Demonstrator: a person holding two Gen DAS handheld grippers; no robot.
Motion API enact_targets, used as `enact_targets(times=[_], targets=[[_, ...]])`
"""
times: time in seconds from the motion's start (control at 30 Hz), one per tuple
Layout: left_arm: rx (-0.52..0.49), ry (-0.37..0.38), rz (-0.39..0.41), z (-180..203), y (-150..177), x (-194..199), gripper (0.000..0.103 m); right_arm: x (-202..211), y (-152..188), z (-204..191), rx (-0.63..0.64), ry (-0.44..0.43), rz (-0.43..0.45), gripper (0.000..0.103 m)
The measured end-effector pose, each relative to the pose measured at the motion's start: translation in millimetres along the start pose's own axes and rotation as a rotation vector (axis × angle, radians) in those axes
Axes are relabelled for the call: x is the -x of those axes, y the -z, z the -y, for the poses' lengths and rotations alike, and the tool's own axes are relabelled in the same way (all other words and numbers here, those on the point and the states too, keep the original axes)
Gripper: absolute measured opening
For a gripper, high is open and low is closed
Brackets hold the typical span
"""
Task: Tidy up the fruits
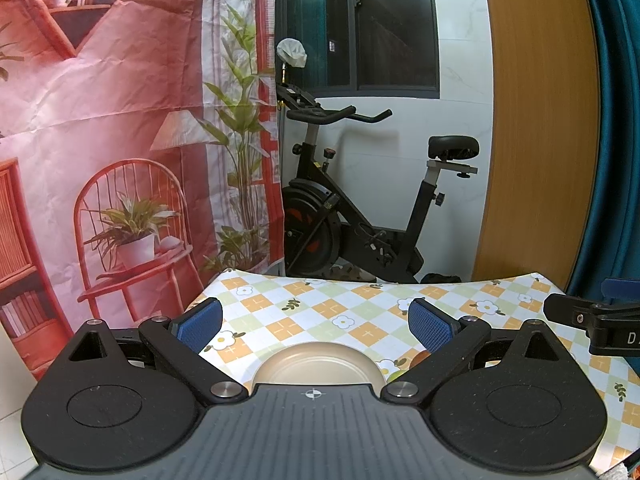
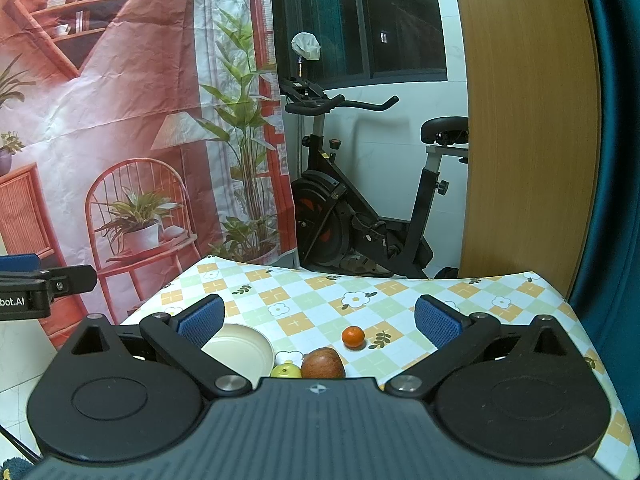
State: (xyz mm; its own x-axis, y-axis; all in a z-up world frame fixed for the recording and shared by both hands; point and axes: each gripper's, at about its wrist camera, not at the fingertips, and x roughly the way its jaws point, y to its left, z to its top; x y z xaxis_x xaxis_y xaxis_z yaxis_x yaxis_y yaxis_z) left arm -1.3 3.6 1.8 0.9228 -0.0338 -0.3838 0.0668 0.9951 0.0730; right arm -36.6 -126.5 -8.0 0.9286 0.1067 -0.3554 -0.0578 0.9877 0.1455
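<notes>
Landmark: cream plate [image 2: 240, 348] on the desk [image 2: 400, 308] w/ checked floral cloth.

Nearest, right gripper [image 2: 318, 322]: fingers [image 2: 434, 322] spread wide, nothing between them. Left gripper [image 1: 316, 322]: fingers [image 1: 200, 322] also wide apart, empty, hovering just above the plate's near side; plate looks bare.

Just right of the plate: small green fruit [image 2: 285, 371], touching or nearly touching a red apple [image 2: 322, 363] on its right. Beyond the apple, further right of the plate and apart from both: orange [image 2: 353, 337].

Far behind the plate, off the desk: exercise bike [image 2: 360, 216], printed red backdrop [image 2: 120, 120] to its left.
</notes>
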Motion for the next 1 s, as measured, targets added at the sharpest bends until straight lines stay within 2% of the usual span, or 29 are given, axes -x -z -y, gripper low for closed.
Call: enact_targets(times=[0.57, 0.9, 1.0], targets=[[0.007, 0.001, 0.004, -0.3, -0.7, -0.4, 0.100, 0.9, -0.7, -0.1, 0.002, 0.001, 0.004, 0.103], [0.043, 0.021, 0.008, 1.2, -0.6, -1.2, 0.101, 1.8, -1.4, 0.6, 0.000, 0.001, 0.008, 0.103], [0.042, 0.005, 0.010, 4.4, 0.6, -7.4, 0.101, 1.9, -2.5, 1.9, 0.000, 0.001, 0.013, 0.103]])
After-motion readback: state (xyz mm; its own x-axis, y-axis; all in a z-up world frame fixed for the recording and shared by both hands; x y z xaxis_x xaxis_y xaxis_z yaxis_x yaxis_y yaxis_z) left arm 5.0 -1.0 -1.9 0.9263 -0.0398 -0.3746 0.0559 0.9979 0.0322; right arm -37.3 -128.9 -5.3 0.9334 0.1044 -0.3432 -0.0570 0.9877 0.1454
